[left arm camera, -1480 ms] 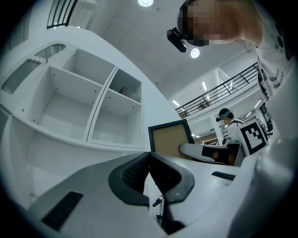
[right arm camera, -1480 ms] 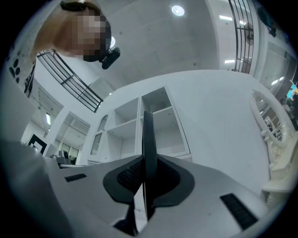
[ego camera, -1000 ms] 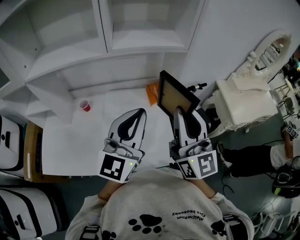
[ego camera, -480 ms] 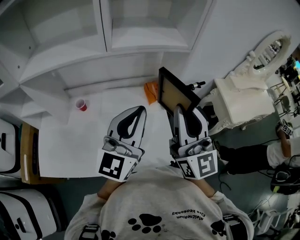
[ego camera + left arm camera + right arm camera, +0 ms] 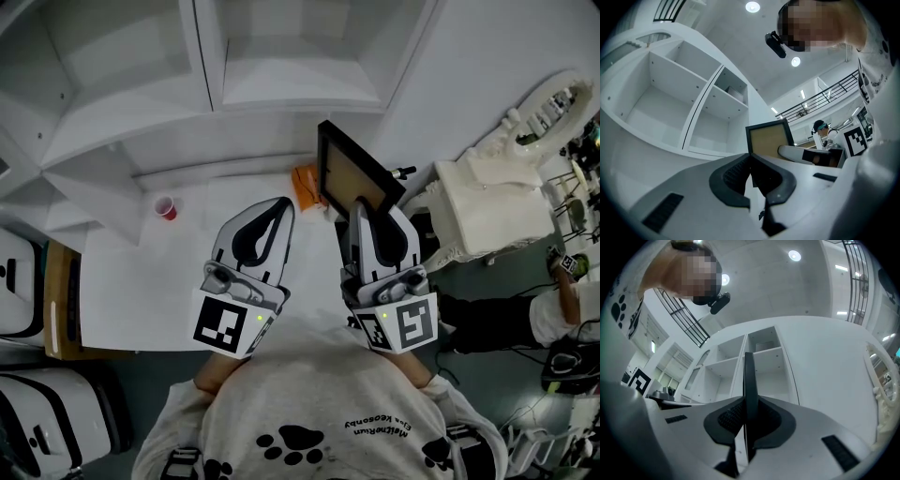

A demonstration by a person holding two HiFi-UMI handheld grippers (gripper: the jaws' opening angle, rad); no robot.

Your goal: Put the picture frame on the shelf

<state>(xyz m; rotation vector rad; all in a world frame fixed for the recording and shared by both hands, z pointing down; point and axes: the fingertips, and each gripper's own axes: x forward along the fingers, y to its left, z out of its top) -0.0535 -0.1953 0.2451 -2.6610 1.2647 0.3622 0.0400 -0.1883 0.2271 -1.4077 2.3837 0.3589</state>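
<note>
**Picture frame held in right jaws, in front of the shelf**

Head view: the right gripper (image 5: 361, 210) holds the picture frame (image 5: 354, 176) by its lower edge. The frame is black-bordered with a tan panel. It is clear of the white surface (image 5: 131, 281) and tilted, its upper end towards the shelf (image 5: 281, 66).

Right gripper view: the frame (image 5: 750, 380) shows edge-on as a dark vertical bar. The jaws are closed onto it, one pad pressing each face, a narrow gap wide. White shelf compartments (image 5: 764, 362) lie straight behind it.

Left gripper (image 5: 279, 208): beside the right one and apart from the frame. In the left gripper view its jaws (image 5: 751, 160) meet at the tips with nothing between them. The frame (image 5: 768, 138) shows beyond them to the right, with the shelf (image 5: 670, 103) to the left.

On the surface: a small red cup (image 5: 166, 208) well to the left and an orange object (image 5: 304, 184) just beside the frame's lower corner. An ornate white piece of furniture (image 5: 492, 206) stands at the right.
</note>
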